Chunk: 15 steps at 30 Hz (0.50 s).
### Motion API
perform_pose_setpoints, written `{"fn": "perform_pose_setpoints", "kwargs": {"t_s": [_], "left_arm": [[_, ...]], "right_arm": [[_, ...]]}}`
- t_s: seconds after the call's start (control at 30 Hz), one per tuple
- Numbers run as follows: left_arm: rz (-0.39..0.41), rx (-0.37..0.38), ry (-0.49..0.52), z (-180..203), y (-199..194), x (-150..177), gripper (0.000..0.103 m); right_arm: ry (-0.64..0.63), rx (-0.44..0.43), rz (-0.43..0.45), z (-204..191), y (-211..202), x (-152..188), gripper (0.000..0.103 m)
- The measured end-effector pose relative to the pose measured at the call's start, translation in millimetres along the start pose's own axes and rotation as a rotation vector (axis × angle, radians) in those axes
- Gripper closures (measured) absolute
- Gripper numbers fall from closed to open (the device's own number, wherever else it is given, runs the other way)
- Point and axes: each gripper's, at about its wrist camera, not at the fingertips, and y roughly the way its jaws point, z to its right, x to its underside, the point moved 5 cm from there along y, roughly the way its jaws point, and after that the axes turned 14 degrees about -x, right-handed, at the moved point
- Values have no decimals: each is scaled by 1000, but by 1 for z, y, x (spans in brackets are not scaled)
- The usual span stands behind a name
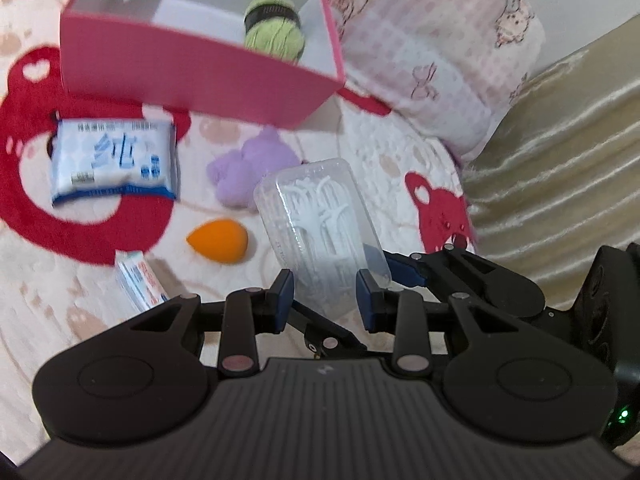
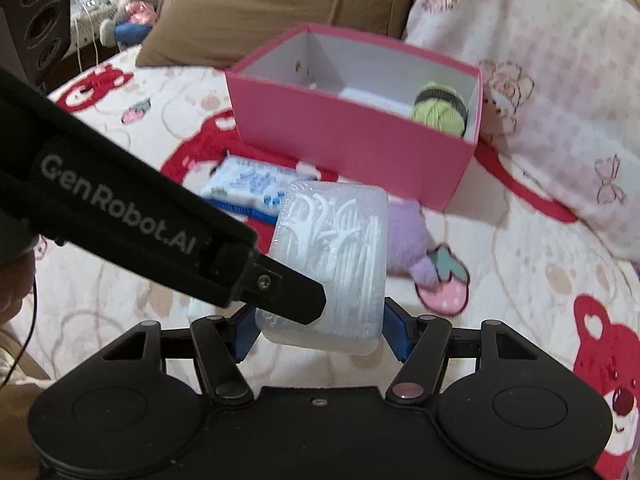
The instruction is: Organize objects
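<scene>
Both grippers, left [image 1: 326, 294] and right [image 2: 320, 330], clamp fingers on one floss-pick case [image 1: 320, 216]; one pink box [image 1: 200, 76] at 11 o'clock holds one yarn ball [image 1: 274, 26].

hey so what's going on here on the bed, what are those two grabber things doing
A person is tidying small items on a bear-print blanket into a pink box. Both the left gripper and the right gripper are clamped on a clear case of floss picks, held above the blanket. A green yarn ball is already in the box. Still lying out: a tissue pack, a purple plush, an orange sponge and a small packet.
</scene>
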Motion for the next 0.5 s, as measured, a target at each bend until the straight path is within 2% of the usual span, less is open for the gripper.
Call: {"fn": "perform_pose_setpoints", "kwargs": {"t_s": [0.2, 0.5], "left_arm": [[61, 6, 3, 3, -25, -19, 72], [128, -33, -4, -1, -51, -39, 69]], "right_arm": [[-61, 4, 56, -4, -16, -24, 35], [-114, -6, 139, -10, -24, -54, 35]]}}
